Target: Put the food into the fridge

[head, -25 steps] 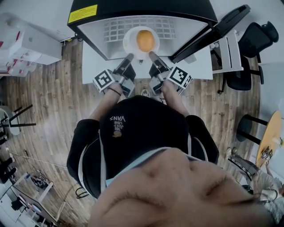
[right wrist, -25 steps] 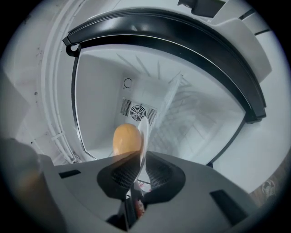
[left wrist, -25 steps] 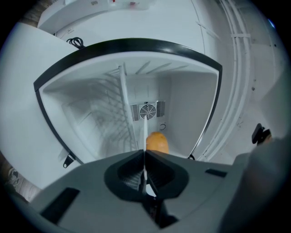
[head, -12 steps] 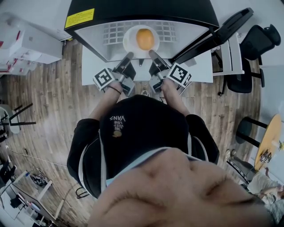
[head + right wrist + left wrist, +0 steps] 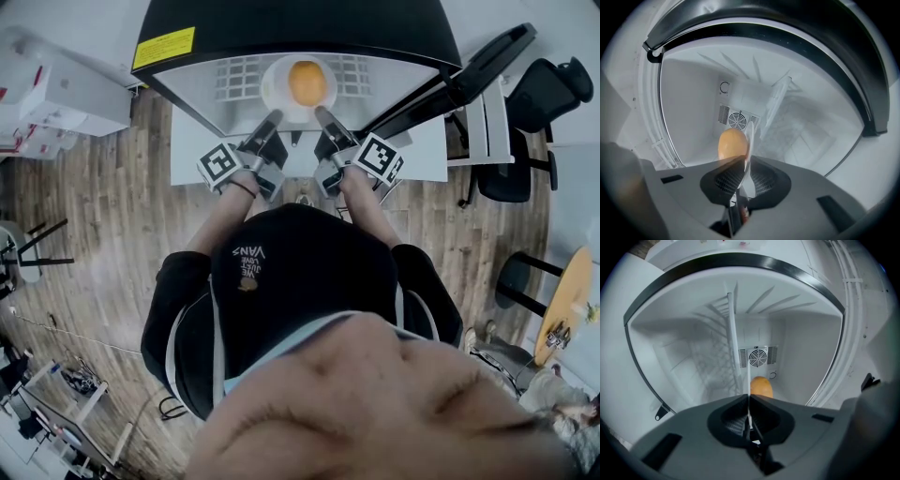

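A white plate (image 5: 277, 89) carries a round orange piece of food (image 5: 307, 82) inside the open fridge (image 5: 300, 23). My left gripper (image 5: 273, 118) is shut on the plate's near-left rim and my right gripper (image 5: 320, 115) on its near-right rim. In the left gripper view the plate (image 5: 749, 401) shows edge-on as a thin white line pinched in the left gripper (image 5: 749, 405), with the food (image 5: 761, 386) just beyond. The right gripper view shows the same: the plate (image 5: 750, 140) sits in the right gripper (image 5: 742, 171), and the food (image 5: 733, 144) lies to its left.
The fridge's inside is white, with a wire shelf (image 5: 719, 345) and a fan grille (image 5: 758, 356) on the back wall. Its black door (image 5: 473, 61) stands open to the right. The fridge sits on a white table (image 5: 427, 150). An office chair (image 5: 539, 89) is at right, white boxes (image 5: 66, 94) at left.
Both grippers have carried the plate with the food a little deeper into the fridge. Their grip on the rim is unchanged.
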A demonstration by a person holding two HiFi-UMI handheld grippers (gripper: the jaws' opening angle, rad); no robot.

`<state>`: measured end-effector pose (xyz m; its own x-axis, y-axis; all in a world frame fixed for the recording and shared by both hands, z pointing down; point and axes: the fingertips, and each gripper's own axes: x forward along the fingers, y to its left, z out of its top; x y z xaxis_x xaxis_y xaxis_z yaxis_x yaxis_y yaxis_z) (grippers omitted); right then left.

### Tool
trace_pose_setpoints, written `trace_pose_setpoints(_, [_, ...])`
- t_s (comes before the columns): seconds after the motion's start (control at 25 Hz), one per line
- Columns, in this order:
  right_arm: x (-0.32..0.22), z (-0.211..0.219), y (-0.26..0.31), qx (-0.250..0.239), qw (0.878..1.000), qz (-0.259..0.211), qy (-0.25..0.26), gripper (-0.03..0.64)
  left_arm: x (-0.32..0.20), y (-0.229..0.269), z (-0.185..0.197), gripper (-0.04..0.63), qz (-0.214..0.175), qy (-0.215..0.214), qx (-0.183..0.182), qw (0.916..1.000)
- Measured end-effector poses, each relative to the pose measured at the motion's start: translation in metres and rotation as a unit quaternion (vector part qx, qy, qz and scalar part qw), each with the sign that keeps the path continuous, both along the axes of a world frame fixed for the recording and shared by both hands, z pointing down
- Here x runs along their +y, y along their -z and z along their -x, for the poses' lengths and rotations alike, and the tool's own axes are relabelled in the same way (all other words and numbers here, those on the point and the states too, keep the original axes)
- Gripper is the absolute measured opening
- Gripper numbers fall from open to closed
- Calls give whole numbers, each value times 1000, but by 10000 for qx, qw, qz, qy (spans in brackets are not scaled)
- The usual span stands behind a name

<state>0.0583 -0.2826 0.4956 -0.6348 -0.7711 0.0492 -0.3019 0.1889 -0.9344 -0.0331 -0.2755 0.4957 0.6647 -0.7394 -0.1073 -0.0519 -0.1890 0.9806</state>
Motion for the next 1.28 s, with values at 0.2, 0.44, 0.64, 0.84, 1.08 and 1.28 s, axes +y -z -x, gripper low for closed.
trace_pose_setpoints(0.2, [-7, -1, -1, -35, 10000, 34, 1, 43, -6, -3, 0, 23, 67, 35, 61, 10000])
trace_pose_setpoints(0.44, [-14, -1, 0, -56, 10000, 33, 11, 43, -13, -1, 0, 23, 113, 65, 183, 9997])
trace_pose_setpoints(0.64, [-18, -1, 2, -56, 10000, 31, 19, 43, -16, -1, 1, 23, 167, 91, 244, 9995])
trace_pose_setpoints(0.84, [-22, -2, 0, 22, 10000, 72, -14, 43, -20, -1, 2, 23, 164, 90, 246, 9995])
trace_pose_setpoints(1.08, [-26, -3, 5, -23, 10000, 21, -87, 44, -22, 5, -1, 25, 75, 4, 372, 9993])
trace_pose_setpoints(1.28, [-28, -4, 7, -39, 9999, -17, -144, 44, -23, 7, -2, 25, 13, -33, 381, 9993])
